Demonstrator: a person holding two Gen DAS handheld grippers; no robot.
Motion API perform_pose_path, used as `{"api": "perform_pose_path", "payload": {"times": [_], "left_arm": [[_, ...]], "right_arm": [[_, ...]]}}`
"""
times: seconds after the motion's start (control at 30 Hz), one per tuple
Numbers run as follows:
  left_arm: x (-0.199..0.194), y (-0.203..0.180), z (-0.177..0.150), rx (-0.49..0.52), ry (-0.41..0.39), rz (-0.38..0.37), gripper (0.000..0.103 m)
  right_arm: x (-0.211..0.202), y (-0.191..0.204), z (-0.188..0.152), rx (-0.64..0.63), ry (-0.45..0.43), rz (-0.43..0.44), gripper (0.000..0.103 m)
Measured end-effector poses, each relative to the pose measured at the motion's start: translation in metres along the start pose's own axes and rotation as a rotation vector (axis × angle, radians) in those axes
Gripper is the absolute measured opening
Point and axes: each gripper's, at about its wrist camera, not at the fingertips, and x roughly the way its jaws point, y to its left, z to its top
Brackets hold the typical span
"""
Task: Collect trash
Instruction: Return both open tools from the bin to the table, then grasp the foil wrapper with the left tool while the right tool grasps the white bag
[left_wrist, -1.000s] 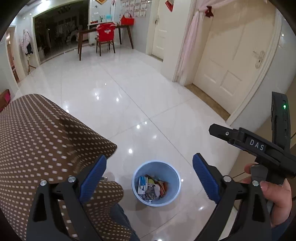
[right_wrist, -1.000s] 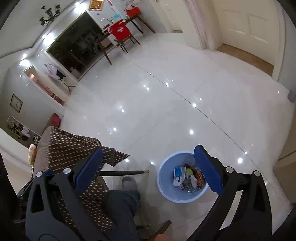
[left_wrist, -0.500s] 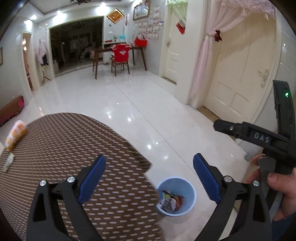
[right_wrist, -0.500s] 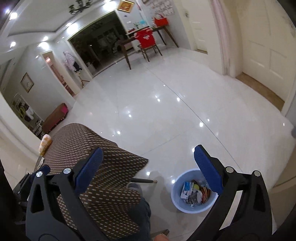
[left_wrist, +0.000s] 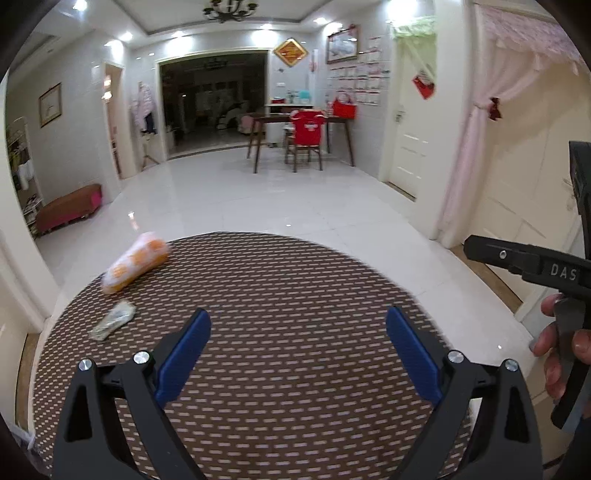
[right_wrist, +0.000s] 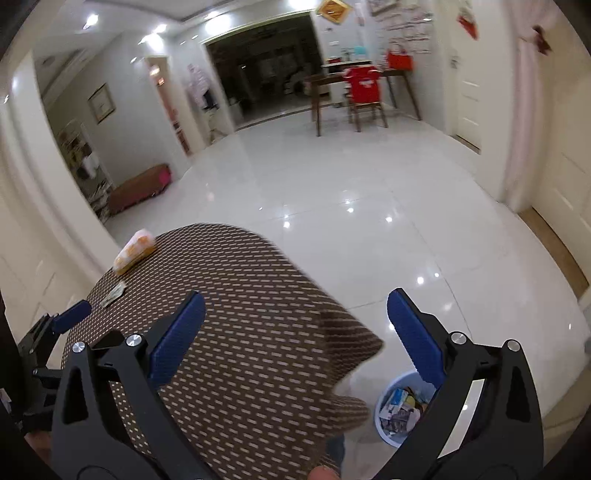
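Left wrist: orange packet (left_wrist: 135, 263) (blurred) on table (left_wrist: 295, 280)

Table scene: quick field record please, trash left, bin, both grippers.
table: round, brown dotted cloth
trash on table: orange snack bag, small crumpled wrapper, both at left edge
bin: blue bin on floor right of table, holds trash
left gripper: open, empty, over table
right gripper: open, empty
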Motion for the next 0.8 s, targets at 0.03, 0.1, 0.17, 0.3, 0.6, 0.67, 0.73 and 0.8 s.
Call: {"api": "perform_pose_path", "payload": {"times": [0.03,0.1,0.17,0.3,0.6,0.67,0.73,0.8], "left_arm": [[0.001,0.01,-0.001,-0.005,0.001,0.008,0.094],[0.002,0.033,-0.003,-0.015,0.007,0.027,0.094],[0.004,0.051,-0.006,-0.026,0.014,0.045,0.094],[0.009,0.099,-0.014,-0.052,0.033,0.079,0.094],[0.04,0.196,-0.029,-0.091,0.136,0.147,0.094],[0.05,0.208,-0.031,-0.104,0.159,0.142,0.094],[0.061,0.222,-0.03,-0.111,0.176,0.141,0.094],[0.071,0.231,-0.035,-0.114,0.202,0.139,0.094]], "right_arm": [[0.006,0.012,0.0,-0.015,0.006,0.008,0.097],[0.019,0.035,0.003,-0.051,0.019,0.022,0.097],[0.031,0.055,0.006,-0.076,0.031,0.034,0.097],[0.055,0.092,0.009,-0.108,0.05,0.059,0.097],[0.111,0.167,0.009,-0.177,0.111,0.119,0.097],[0.124,0.178,0.009,-0.184,0.126,0.128,0.097],[0.134,0.188,0.009,-0.19,0.138,0.134,0.097],[0.145,0.198,0.009,-0.196,0.15,0.14,0.097]]}}
